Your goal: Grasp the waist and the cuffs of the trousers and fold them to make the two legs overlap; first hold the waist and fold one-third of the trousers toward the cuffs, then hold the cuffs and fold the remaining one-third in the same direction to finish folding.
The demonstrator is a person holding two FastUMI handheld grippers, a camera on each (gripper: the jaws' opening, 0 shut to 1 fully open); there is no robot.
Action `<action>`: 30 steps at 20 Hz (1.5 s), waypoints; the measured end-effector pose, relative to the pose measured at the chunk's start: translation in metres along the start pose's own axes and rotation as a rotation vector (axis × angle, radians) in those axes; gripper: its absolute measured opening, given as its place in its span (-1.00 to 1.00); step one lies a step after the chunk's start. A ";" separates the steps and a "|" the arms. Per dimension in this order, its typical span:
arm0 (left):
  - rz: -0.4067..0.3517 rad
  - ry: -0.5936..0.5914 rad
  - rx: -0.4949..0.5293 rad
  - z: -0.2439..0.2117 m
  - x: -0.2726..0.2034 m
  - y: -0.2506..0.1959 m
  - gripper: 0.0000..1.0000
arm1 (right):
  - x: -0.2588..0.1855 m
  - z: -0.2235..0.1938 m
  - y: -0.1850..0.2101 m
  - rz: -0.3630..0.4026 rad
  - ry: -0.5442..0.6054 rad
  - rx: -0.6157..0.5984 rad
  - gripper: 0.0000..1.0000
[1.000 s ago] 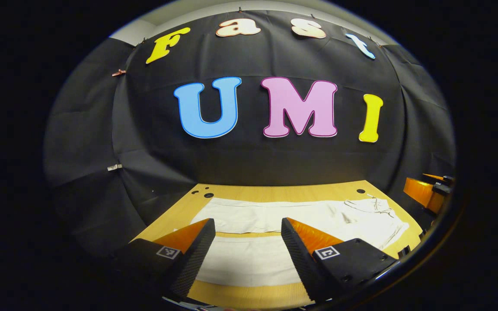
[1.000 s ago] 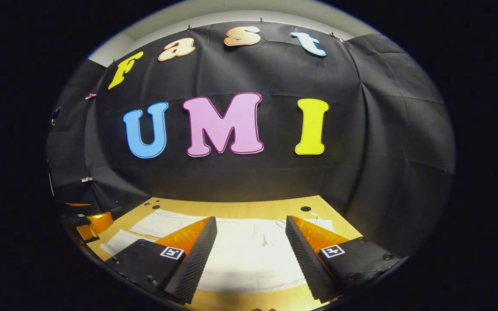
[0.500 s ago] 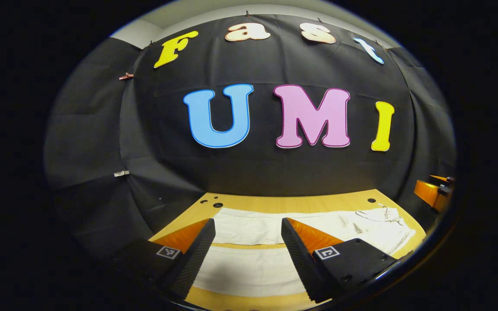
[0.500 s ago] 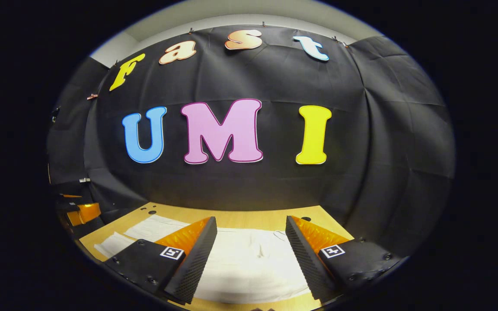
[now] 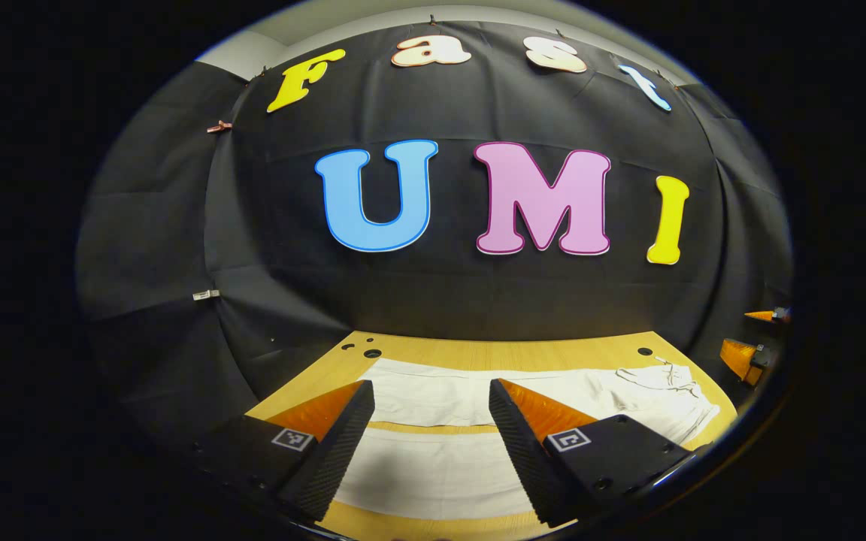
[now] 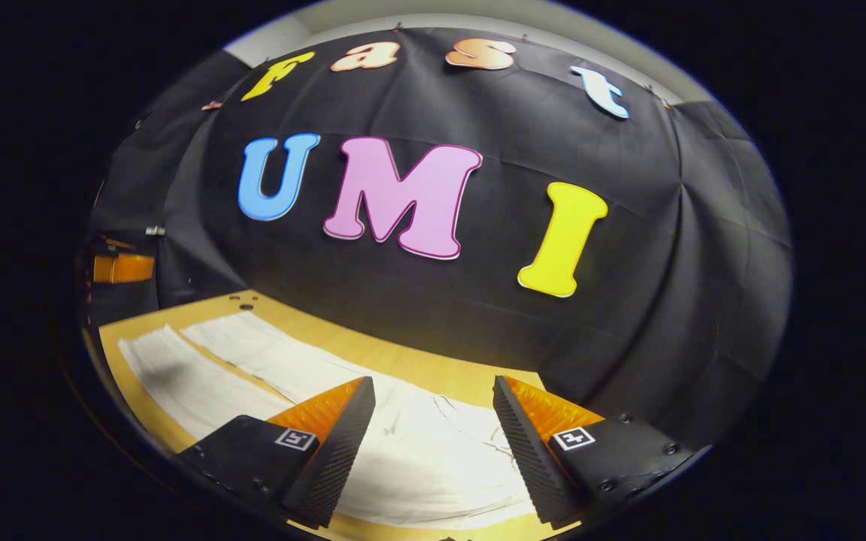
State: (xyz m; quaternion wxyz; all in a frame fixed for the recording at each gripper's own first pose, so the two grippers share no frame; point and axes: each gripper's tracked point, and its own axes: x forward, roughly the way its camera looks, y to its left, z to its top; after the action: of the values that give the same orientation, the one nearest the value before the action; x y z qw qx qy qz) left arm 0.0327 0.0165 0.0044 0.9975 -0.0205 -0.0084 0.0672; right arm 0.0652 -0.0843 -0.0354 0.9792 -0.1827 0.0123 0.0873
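White trousers (image 5: 433, 458) lie flat on the wooden table (image 5: 493, 347), two legs side by side with a strip of table between them. In the left gripper view the cuffs end lies under my left gripper (image 5: 429, 443), which hovers open above the near leg, and the crumpled waist (image 5: 666, 391) with its drawstring is at the right. In the right gripper view my right gripper (image 6: 433, 443) hangs open over the waist (image 6: 433, 458), and the legs (image 6: 237, 361) stretch away to the left. Nothing is held.
The black cloth wall closes the table's far side close behind the trousers. Small holes (image 5: 365, 352) mark the table's far left corner. The other gripper (image 6: 121, 267) shows at the left edge of the right gripper view, and another gripper (image 5: 749, 353) at the right edge of the left gripper view.
The right gripper has turned and tilted, so the trouser legs now run off to its left. The left gripper has barely shifted. Both stay open and hold nothing.
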 end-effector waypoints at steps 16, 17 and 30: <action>0.149 0.147 -0.018 -0.061 -0.018 0.021 0.94 | -0.025 -0.187 -0.046 0.330 0.263 -0.593 0.95; 0.155 0.159 -0.016 -0.066 -0.019 0.022 0.94 | -0.030 -0.197 -0.045 0.357 0.271 -0.631 0.96; 0.249 0.235 0.036 -0.085 -0.032 0.040 0.92 | -0.025 -0.274 -0.066 0.468 0.337 -0.893 0.93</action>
State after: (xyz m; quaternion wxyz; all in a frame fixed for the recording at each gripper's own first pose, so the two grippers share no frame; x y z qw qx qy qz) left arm -0.0031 0.0481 -0.0829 0.9757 -0.0114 0.1122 0.1876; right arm 0.0538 -0.2476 -0.2661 0.7450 -0.5856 0.1714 0.2696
